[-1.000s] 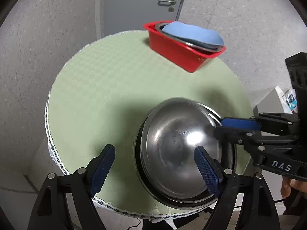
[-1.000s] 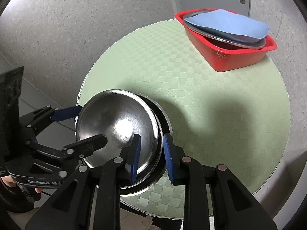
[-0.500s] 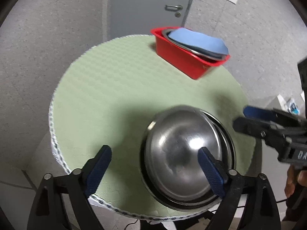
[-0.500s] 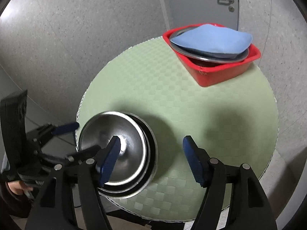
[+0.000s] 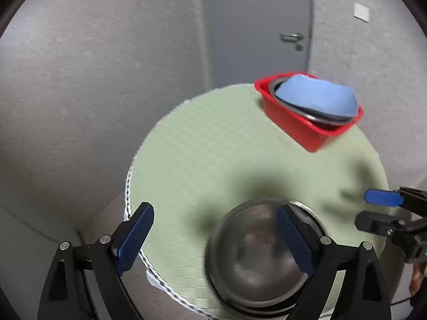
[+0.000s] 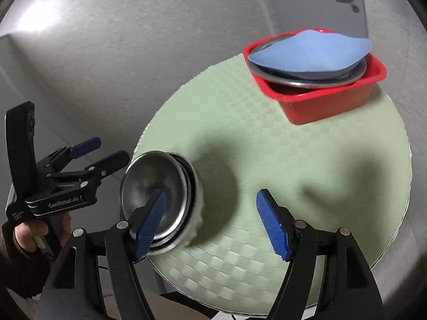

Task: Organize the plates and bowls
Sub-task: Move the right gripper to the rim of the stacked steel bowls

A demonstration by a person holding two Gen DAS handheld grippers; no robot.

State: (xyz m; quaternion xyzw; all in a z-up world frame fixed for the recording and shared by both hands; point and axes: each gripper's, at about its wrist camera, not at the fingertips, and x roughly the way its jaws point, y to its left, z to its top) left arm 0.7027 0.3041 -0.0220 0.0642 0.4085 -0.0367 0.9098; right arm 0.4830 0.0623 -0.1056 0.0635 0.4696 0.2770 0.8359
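Right now my left gripper (image 5: 213, 240) is spread wide and holds nothing, hanging above the stack of steel bowls (image 5: 256, 261) at the near edge of the round green table (image 5: 213, 144). My right gripper (image 6: 210, 224) is just as wide, also empty (its left pad overlaps the stack in its own view, though I cannot tell if they touch). Well apart from the stack, at the table's far edge, sits the red tub (image 6: 333, 101), holding a steel plate (image 6: 307, 80) under a blue plate (image 6: 309, 50).
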